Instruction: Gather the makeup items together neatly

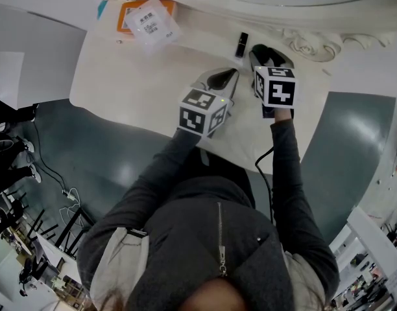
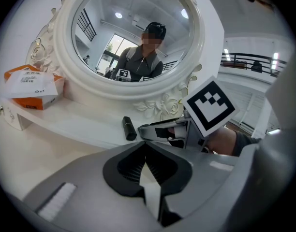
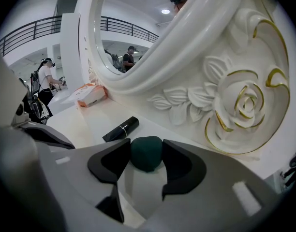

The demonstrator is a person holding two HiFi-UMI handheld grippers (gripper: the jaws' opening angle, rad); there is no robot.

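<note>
A dark green makeup sponge point(image 3: 146, 157) rests on the white vanity top point(image 1: 140, 83), right against the carved mirror frame point(image 3: 235, 105). My right gripper point(image 3: 147, 146) stands around it, open; the sponge keeps its round shape between the pads. A black lipstick point(image 1: 241, 44) lies just left of it, near the frame; it also shows as the black lipstick point(image 3: 121, 128) and the black lipstick point(image 2: 129, 128). My left gripper point(image 1: 232, 74) hovers beside the right gripper point(image 1: 266, 49), shut with nothing in it. The left gripper point(image 2: 148, 162) points toward the lipstick.
An orange and white tissue pack point(image 1: 148, 19) lies at the table's back left, beside the oval mirror point(image 2: 133, 33). The table's front edge point(image 1: 140, 123) runs just in front of the person's body. People stand in the room far off in the right gripper view.
</note>
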